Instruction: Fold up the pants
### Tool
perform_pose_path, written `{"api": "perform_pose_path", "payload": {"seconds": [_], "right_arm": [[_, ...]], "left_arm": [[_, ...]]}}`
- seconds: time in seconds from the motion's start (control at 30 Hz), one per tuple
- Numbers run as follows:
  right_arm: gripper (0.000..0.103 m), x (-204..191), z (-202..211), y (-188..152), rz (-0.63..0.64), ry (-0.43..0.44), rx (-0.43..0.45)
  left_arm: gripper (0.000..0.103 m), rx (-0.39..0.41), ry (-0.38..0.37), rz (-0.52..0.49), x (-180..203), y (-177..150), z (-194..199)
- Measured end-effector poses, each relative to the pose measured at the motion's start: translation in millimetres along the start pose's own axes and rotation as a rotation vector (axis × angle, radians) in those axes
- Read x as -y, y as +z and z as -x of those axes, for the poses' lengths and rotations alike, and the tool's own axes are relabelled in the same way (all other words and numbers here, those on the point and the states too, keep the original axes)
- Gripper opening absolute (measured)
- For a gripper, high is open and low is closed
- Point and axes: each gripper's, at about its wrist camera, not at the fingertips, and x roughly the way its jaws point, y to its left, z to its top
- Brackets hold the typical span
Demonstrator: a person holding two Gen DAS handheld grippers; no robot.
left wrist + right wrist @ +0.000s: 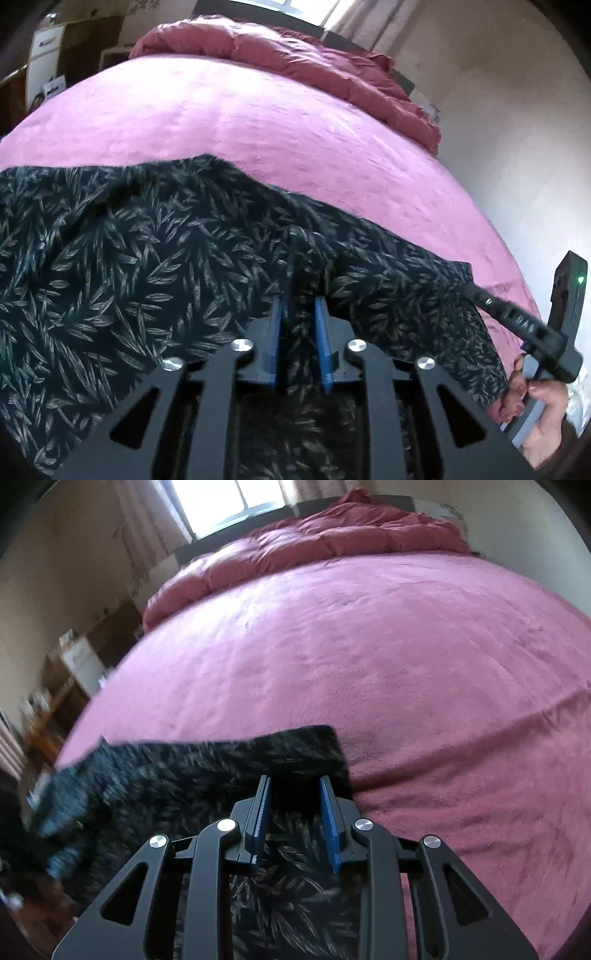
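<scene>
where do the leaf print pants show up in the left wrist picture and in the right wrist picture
Left wrist: the pants spread across the lower half, over the bed's near edge.
Right wrist: the pants sit lower left, blurred at the far left.
Shared landmark: the bunched red duvet at the far end of the pink sheet.

Black pants (155,251) printed with grey leaf pattern; soft, fuzzy fabric. Spread across near edge of pink bed (258,122), rumpled, with folds gathered toward the middle. One straight-edged corner (317,746) lying flat on the bed surface, well short of its far end. Opposite portion blurred in right wrist view, hanging past the bed's near edge.
</scene>
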Motion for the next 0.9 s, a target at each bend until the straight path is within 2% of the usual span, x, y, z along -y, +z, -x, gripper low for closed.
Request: {"api": "perform_pose_path", "payload": {"seconds": [0.03, 0.07, 0.1, 0.17, 0.27, 0.4, 0.47, 0.53, 0.6, 0.67, 0.73, 0.77, 0.8, 0.9], "right_arm": [[0.025, 6.2, 9.9, -2.2, -0.032, -0.016, 0.023], [0.025, 11.7, 19.8, -5.8, -0.054, -0.025, 0.041], [0.025, 15.8, 28.5, -9.3, -0.07, -0.035, 0.053], [0.025, 23.0, 50.9, -21.3, -0.094, -0.051, 0.097], [0.025, 19.6, 66.7, -38.1, -0.072, -0.074, 0.117], [0.025, 10.5, 63.1, -56.4, -0.048, -0.039, 0.046], [0.025, 5.4, 50.3, -61.1, -0.006, -0.138, -0.019], [0.026, 7.8, 35.0, -63.9, -0.027, -0.162, -0.092], [0.027, 12.2, 33.4, -61.1, -0.056, -0.154, -0.091], [0.027, 12.6, 41.7, -60.6, -0.064, -0.135, -0.048], [0.027, 14.1, 55.0, -57.1, -0.072, -0.112, 0.028], [0.03, 14.2, 62.1, -55.1, -0.075, -0.095, 0.07], [0.032, 13.9, 68.2, -53.4, -0.076, -0.074, 0.109], [0.051, 8.0, 76.5, -51.6, -0.07, 0.015, 0.156]], "left_arm": [[0.043, 0.006, -0.018, 0.003, 1.4, -1.1, 3.4], [0.06, 0.026, -0.029, 0.004, 7.2, -6.5, 8.7], [0.067, 0.043, -0.019, -0.002, 10.1, -9.9, 14.1], [0.068, 0.069, -0.007, -0.029, 20.1, -21.3, 22.0], [0.068, 0.076, -0.02, -0.082, 34.1, -42.7, 28.5], [0.066, 0.058, 0.086, -0.173, 45.7, -56.2, 25.6], [0.059, 0.037, 0.12, -0.158, 38.8, -60.0, 30.7], [0.057, 0.018, 0.118, -0.132, 32.8, -56.4, 30.1], [0.056, 0.012, 0.112, -0.137, 34.1, -55.2, 30.4], [0.056, 0.026, 0.087, -0.109, 29.9, -55.8, 43.3], [0.064, 0.05, 0.042, -0.041, 12.2, -53.9, 56.0], [0.07, 0.068, 0.028, 0.001, 2.4, -55.6, 63.1], [0.07, 0.082, 0.027, 0.026, -10.7, -60.8, 77.5], [0.07, 0.11, 0.031, 0.078, -38.1, -60.6, 100.5]]}}
